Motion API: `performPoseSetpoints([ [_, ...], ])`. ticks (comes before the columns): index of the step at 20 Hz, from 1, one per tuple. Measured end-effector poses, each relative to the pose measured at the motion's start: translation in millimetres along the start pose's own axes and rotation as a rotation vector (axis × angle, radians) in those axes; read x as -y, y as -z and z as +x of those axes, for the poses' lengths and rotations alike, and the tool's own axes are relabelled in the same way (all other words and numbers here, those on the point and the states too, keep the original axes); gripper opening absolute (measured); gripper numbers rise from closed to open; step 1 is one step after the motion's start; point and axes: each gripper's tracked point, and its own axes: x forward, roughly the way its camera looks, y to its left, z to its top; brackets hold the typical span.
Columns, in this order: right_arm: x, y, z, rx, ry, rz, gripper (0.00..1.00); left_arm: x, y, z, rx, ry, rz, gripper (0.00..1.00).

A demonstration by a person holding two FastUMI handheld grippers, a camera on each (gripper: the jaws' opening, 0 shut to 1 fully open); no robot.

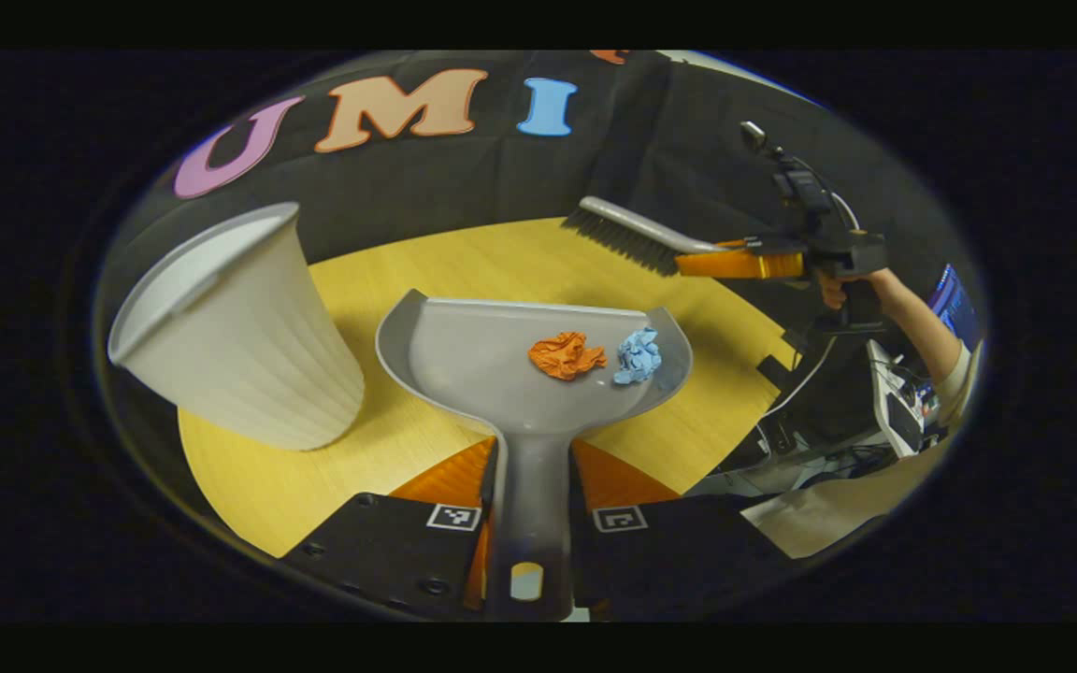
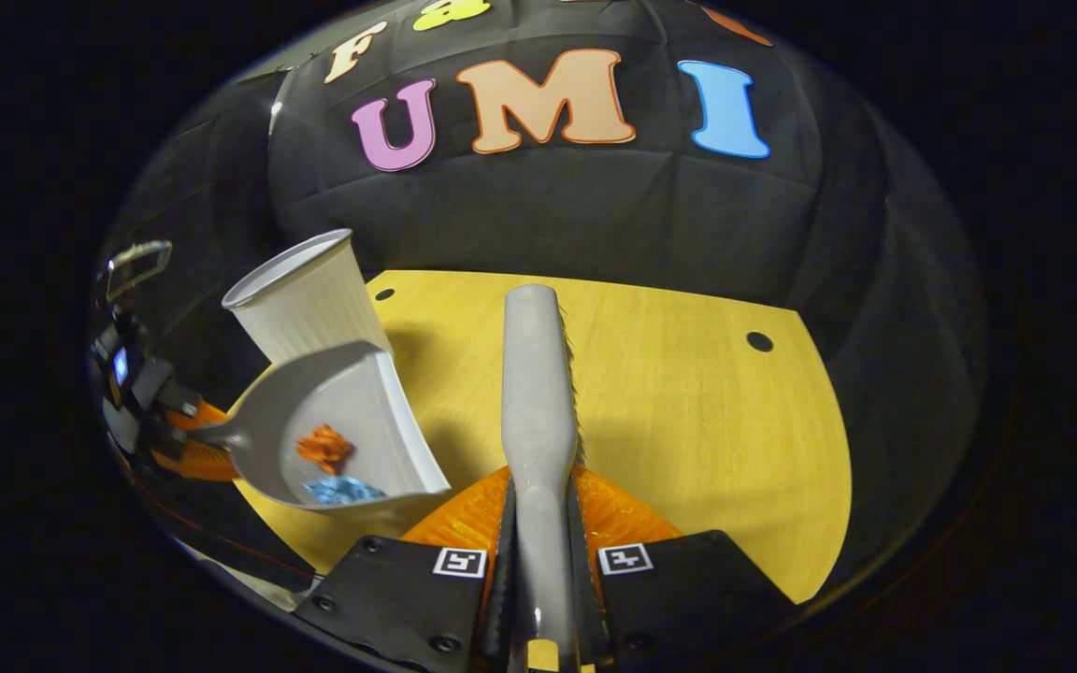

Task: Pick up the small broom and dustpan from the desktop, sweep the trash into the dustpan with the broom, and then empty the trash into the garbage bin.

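My left gripper (image 1: 529, 505) clamps the dustpan (image 1: 501, 360) handle at lower centre, with orange scrap (image 1: 567, 355) and blue scrap (image 1: 639, 355) loose inside; my right gripper (image 2: 543, 561) pinches the broom (image 2: 534, 374). The garbage bin (image 1: 239, 336) stands at left, so tilting too early risks spilling both scraps onto the desktop (image 1: 538, 262)

Dim booth, light from above, mostly landing on the yellow bench (image 2: 688, 411). Soft shadows beside the garbage bin (image 1: 239, 336) and under the dustpan (image 2: 342, 430). Mild glare on the broom (image 2: 534, 374) handle (a thin sheen low down in the right gripper view). Heavy fisheye bend: bench edge curved, bin leaning. Centre sharp, crumpled trash (image 1: 567, 355) crisp; rim soft and darkened. Far clutter at the right of the left gripper view smeared, hard to read.
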Motion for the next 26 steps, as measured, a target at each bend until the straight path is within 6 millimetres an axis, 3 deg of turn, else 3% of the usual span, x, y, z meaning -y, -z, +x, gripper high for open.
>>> performPoseSetpoints([
  [6,-4.1,-0.6,-3.0,-0.005,-0.002,0.017,0.29,-64.3,-124.2,-105.1,0.06,-0.03,-0.05,0.29],
  [8,-6.5,3.9,-2.4,-0.012,-0.031,0.008,0.29,-102.3,-139.5,-128.3,0.056,-0.142,-0.065,0.3],
  [12,-18.7,21.8,6.9,-0.044,-0.083,-0.038,0.29,-207.9,-120.6,-177.5,-0.075,-0.421,-0.049,0.27],
  [17,-17.9,12.7,5.1,-0.076,-0.126,-0.068,0.29,-278.1,-75.0,-193.7,-0.309,-0.639,-0.019,0.29],
  [22,-16.7,12.7,5.5,-0.086,-0.118,-0.058,0.29,-281.2,-66.9,-201.3,-0.528,-0.734,0.121,0.29],
  [26,-18.6,12.0,4.4,-0.077,-0.111,-0.036,0.29,-285.2,-69.8,-201.4,-0.579,-0.753,0.189,0.29],
])
